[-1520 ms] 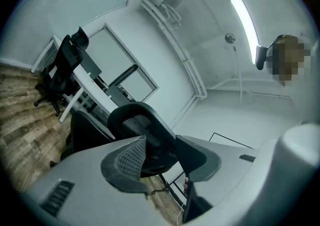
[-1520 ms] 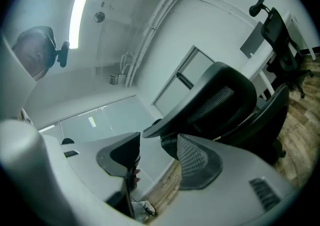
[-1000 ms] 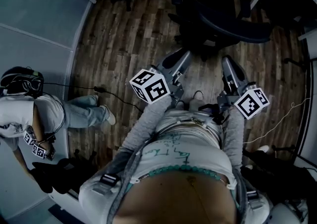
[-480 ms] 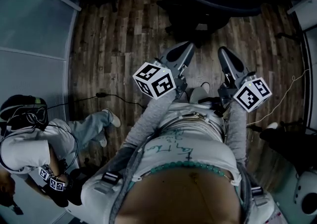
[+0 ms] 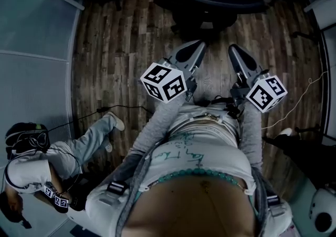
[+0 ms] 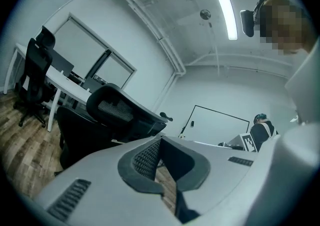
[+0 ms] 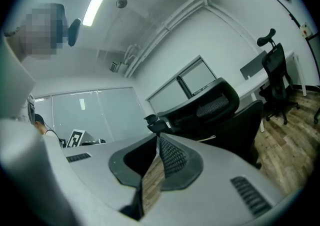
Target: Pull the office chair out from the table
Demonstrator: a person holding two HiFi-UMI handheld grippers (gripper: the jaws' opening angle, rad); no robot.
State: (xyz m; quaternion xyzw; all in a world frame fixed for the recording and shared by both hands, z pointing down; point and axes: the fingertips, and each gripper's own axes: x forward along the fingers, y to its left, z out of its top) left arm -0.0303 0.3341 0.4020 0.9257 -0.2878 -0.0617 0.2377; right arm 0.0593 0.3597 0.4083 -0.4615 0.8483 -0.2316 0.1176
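Dim, bluish, fisheye-warped frames; a ceiling strip light (image 6: 222,6) glares overhead.

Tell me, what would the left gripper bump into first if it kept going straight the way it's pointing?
Most likely the black office chair, probably its back. The left gripper, jaws shut and empty, points toward it, with only wood floor below the gap between them. Depth is hard to judge from these views.

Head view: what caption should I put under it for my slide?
The left gripper and right gripper point toward the black office chair over the wooden floor.
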